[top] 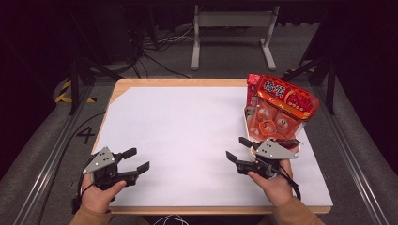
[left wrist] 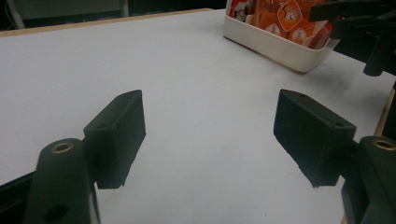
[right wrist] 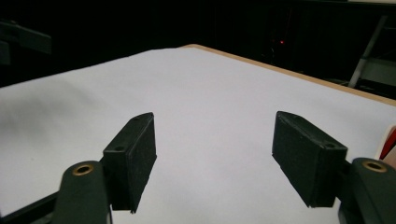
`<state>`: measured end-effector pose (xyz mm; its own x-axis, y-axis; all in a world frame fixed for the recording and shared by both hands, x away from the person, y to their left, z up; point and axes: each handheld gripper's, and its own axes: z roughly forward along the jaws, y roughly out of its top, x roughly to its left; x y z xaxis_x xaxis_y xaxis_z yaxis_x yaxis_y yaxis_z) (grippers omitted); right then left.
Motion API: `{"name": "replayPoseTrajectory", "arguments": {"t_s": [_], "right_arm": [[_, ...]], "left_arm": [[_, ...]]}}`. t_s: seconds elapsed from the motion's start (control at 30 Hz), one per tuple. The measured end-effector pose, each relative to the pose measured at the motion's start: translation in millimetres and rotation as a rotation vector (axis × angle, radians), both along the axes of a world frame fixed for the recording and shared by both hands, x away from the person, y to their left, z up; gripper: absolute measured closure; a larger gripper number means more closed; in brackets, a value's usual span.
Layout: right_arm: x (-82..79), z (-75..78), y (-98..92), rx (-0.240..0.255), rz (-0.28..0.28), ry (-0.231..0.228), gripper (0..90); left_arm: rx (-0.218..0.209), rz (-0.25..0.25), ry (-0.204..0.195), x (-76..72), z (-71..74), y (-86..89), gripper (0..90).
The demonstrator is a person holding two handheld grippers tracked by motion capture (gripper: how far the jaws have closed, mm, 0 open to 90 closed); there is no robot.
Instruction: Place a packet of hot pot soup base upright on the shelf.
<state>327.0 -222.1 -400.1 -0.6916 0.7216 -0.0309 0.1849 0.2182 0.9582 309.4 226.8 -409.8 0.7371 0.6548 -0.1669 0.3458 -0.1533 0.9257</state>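
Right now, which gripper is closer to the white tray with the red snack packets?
Right. The right gripper sits just in front of the white tray, beside its near edge. The left gripper is far across the table, both open.

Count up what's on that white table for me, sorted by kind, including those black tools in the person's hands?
Handheld tools: 2 (left tool, right tool, both open with nothing between the jaws)
White tray: 1
Red and orange snack packages standing in the tray: 2 that I can tell apart (red package, orange package)
Total: 5
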Motion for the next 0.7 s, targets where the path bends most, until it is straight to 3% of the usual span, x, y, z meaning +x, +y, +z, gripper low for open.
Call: {"name": "replayPoseTrajectory", "arguments": {"t_s": [0.33, 0.7], "right_arm": [[6.4, -28.4, 8.1, -0.058, 0.003, 0.047, 30.0], [6.2, -35.8, 9.6, -0.061, 0.002, 0.052, 28.1]], "left_arm": [[0.01, -0.018, 0.023, 7.2, -15.3, -1.1, 25.7], [0.006, -0.025, 0.025, 7.2, -17.5, -2.7, 23.4]]}}
